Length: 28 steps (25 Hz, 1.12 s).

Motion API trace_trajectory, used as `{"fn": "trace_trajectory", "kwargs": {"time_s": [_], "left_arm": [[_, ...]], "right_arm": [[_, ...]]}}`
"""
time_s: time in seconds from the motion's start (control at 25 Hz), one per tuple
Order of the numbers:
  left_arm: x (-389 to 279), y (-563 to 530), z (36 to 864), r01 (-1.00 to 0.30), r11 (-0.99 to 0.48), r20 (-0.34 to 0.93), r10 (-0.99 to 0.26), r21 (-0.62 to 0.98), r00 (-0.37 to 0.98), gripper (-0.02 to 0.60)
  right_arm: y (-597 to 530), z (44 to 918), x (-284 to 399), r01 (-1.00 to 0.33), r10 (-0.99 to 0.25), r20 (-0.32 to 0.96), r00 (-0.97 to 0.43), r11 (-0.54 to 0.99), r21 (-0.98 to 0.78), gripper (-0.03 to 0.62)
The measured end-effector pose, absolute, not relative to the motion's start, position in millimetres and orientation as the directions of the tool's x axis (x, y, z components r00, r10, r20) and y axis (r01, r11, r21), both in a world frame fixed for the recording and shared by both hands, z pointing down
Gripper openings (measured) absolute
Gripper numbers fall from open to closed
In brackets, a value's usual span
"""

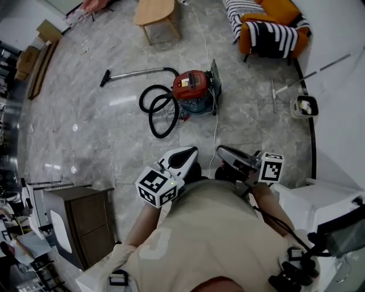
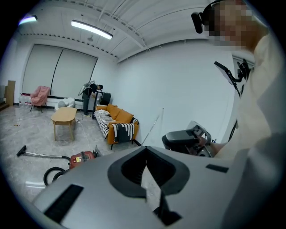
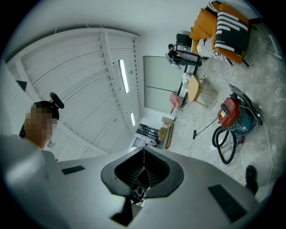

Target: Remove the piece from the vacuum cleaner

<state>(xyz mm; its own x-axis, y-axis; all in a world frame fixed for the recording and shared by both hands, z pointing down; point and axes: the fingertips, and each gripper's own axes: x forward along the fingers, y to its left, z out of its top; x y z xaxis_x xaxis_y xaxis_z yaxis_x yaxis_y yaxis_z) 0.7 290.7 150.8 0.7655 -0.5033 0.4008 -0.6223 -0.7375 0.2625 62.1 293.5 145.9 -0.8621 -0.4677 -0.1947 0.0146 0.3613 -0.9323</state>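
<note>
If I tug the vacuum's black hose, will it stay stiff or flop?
Probably floppy: the black hose lies in loose loops on the floor. The metal wand at its end looks straight and rigid. Joined to it, the red vacuum may drag along.

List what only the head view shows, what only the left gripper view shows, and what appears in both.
Head view only: the dark wooden cabinet at lower left and the white bucket by the right wall.
Left gripper view only: the ceiling strip light and the blind-covered window at the far end of the room.
Both: the red vacuum cleaner on the floor, the wooden table, and the orange sofa with striped covers.
</note>
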Motion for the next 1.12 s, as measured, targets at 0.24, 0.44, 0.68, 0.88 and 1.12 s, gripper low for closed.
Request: {"fn": "trace_trajectory", "kwargs": {"time_s": [0.24, 0.44, 0.68, 0.88, 1.12], "left_arm": [[0, 249, 165, -0.573, -0.769, 0.388, -0.455, 0.283, 0.802, 0.003], [-25, 205, 152, -0.547, -0.79, 0.358, -0.444, 0.276, 0.821, 0.003], [-78, 144, 148, -0.54, -0.788, 0.327, -0.448, 0.295, 0.832, 0.003], [-119, 100, 146, -0.529, -0.795, 0.305, -0.447, 0.296, 0.841, 0.003], [-155, 64, 151, -0.514, -0.801, 0.287, -0.436, 0.308, 0.853, 0.003]], "right_arm": [[257, 151, 71, -0.068, -0.545, -0.156, -0.824, 0.369, -0.927, 0.003], [223, 147, 46, -0.124, -0.563, -0.097, -0.821, 0.34, -0.932, 0.003], [167, 139, -5, -0.238, -0.554, -0.007, -0.832, 0.368, -0.899, 0.003], [131, 137, -44, -0.302, -0.554, 0.054, -0.831, 0.368, -0.88, 0.003], [98, 137, -77, -0.36, -0.55, 0.114, -0.827, 0.364, -0.859, 0.003]]}}
